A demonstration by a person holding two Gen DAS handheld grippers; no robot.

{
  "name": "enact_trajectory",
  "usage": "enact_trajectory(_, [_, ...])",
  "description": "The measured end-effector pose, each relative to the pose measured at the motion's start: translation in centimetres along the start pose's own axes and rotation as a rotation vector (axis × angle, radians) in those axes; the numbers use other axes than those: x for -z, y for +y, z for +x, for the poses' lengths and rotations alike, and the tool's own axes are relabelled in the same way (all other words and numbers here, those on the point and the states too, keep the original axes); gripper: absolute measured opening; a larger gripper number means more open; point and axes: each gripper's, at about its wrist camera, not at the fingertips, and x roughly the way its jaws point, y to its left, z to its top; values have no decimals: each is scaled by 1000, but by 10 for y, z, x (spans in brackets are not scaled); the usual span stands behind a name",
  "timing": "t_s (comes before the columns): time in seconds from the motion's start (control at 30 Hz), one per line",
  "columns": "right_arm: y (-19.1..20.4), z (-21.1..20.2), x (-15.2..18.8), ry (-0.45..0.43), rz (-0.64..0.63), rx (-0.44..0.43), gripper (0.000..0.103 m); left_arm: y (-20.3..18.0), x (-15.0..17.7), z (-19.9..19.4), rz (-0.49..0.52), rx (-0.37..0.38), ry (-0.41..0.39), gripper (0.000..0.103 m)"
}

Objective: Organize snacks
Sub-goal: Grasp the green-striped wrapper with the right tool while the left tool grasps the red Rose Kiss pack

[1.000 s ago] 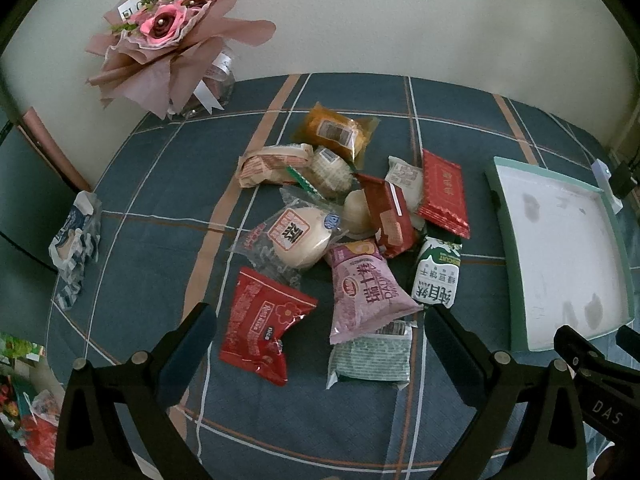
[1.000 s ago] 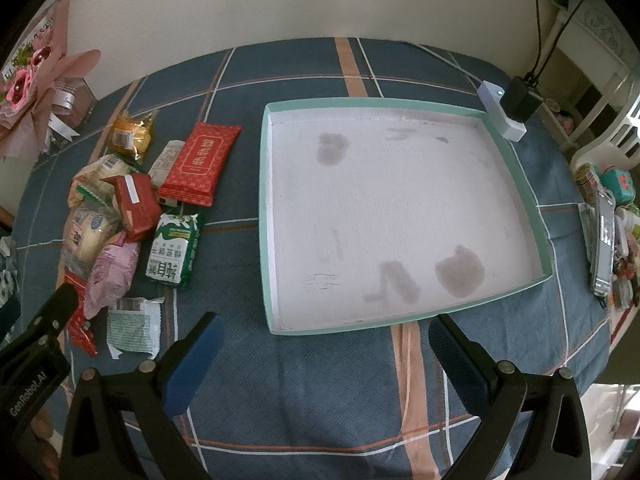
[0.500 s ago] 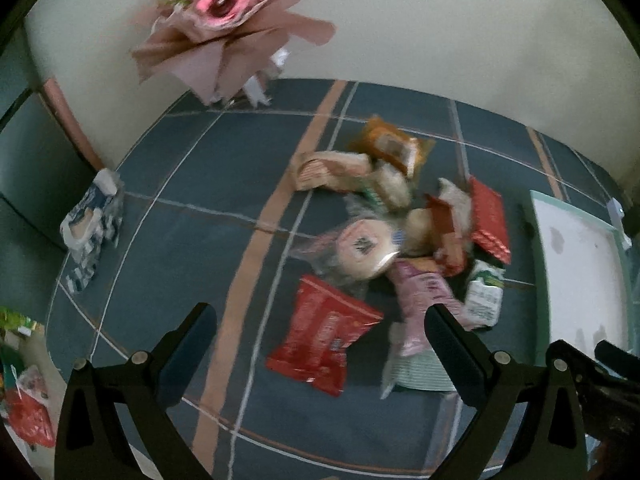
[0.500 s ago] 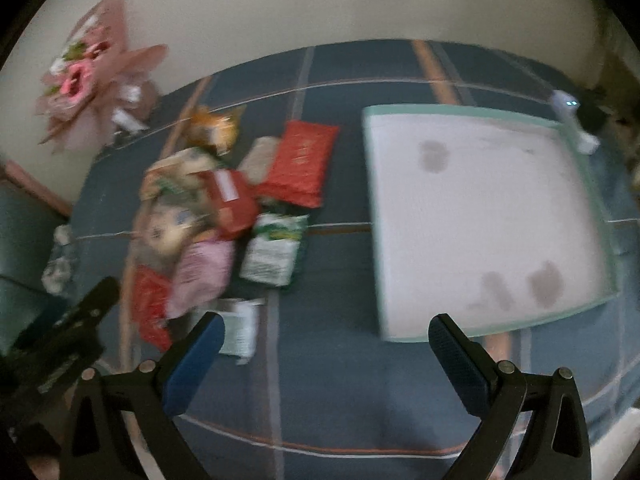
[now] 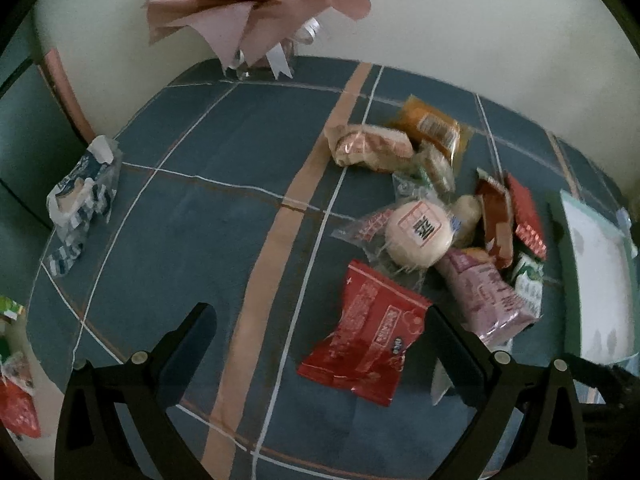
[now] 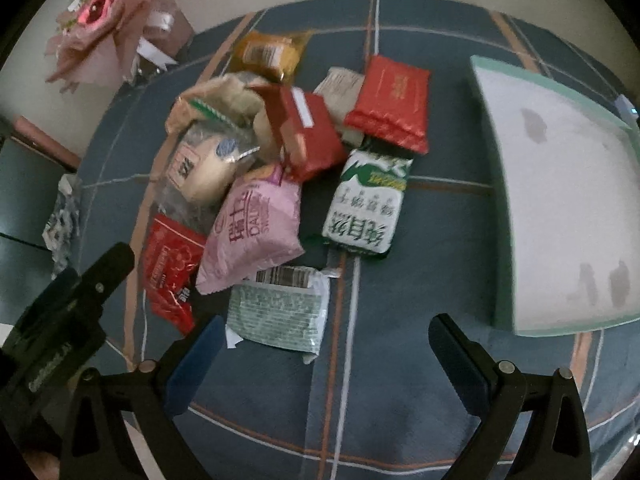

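Observation:
A pile of snack packets lies on the blue plaid tablecloth (image 5: 192,216). It holds a red packet (image 5: 366,334), a round bun in clear wrap (image 5: 418,236), a pink packet (image 6: 256,224), a green-and-white packet (image 6: 368,200), a pale green packet (image 6: 280,304), a flat red packet (image 6: 390,98) and an orange packet (image 5: 430,128). A white tray with a green rim (image 6: 560,184) lies to the right of the pile. My left gripper (image 5: 320,344) is open, just before the red packet. My right gripper (image 6: 324,352) is open, just before the pale green packet.
A pink paper bouquet (image 5: 256,4) stands at the back left by the wall. A blue-and-white wrapper (image 5: 82,196) lies at the table's left edge. More packets (image 5: 16,400) lie off the table at the lower left. The left gripper's body (image 6: 60,320) shows in the right wrist view.
Both grippers have swung left and moved closer to the snack pile. The tray has slid toward the right edge of both views. Both stay open and empty.

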Motion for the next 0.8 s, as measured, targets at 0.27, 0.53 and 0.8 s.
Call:
enact_trajectory(0.27, [11, 16, 0, 18, -11, 9, 103, 6, -1, 20, -23, 52, 57, 103])
enact_trajectory(0.53, [30, 41, -11, 16, -22, 37, 102, 13, 2, 26, -40, 58, 74, 103])
enact_trajectory(0.8, [31, 47, -13, 6, -38, 70, 93, 2, 2, 31, -5, 74, 89, 103])
